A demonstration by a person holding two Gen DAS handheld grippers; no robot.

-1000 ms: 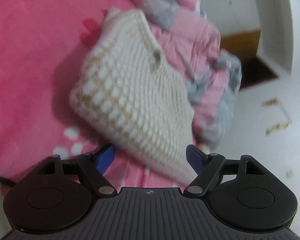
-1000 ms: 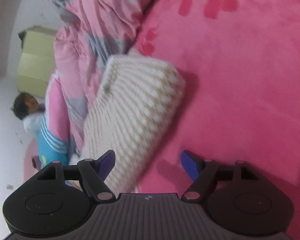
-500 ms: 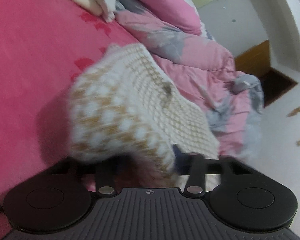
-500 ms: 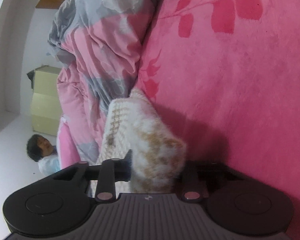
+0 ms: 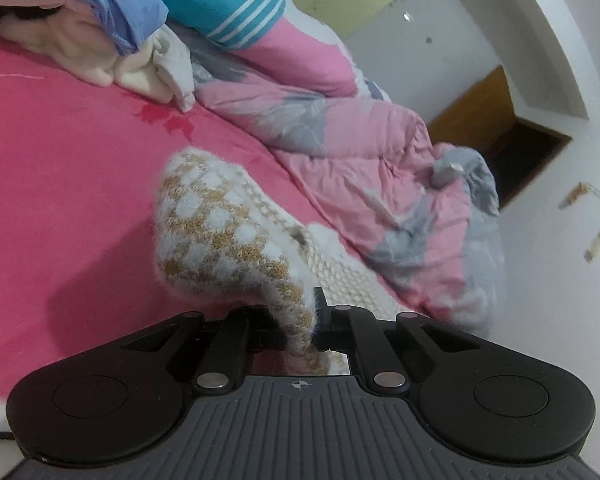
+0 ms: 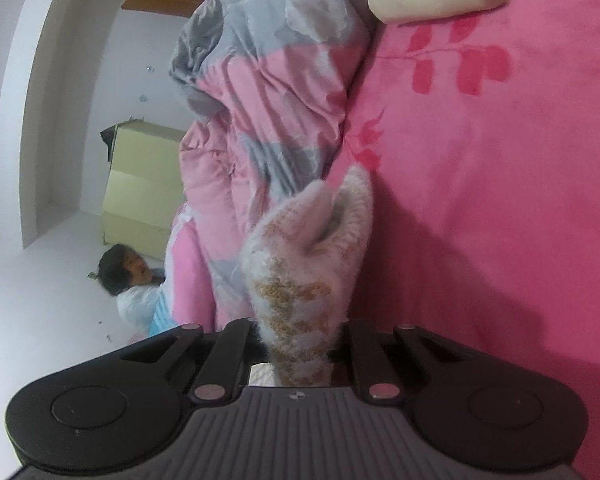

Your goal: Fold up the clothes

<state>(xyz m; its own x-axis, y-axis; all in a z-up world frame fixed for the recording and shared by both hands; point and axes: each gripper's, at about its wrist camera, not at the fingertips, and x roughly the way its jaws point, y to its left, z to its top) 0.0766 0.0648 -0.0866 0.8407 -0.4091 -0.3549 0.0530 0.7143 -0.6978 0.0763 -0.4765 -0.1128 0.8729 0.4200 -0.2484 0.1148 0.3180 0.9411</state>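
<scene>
Now your left claw (image 5: 300, 330) is clamped on one bunched edge of the cream-and-tan knit sweater (image 5: 220, 232); your right claw (image 6: 300, 344), jaws closing, pinches another edge (image 6: 300, 280). Sweater hangs lifted over the pink bed (image 5: 60, 184), beside the pink-grey quilt (image 5: 360, 168).

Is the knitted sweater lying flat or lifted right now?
Partly lifted: left gripper and right gripper, its jaws closing, each pinch the bunched sweater above the pink bedsheet.
</scene>
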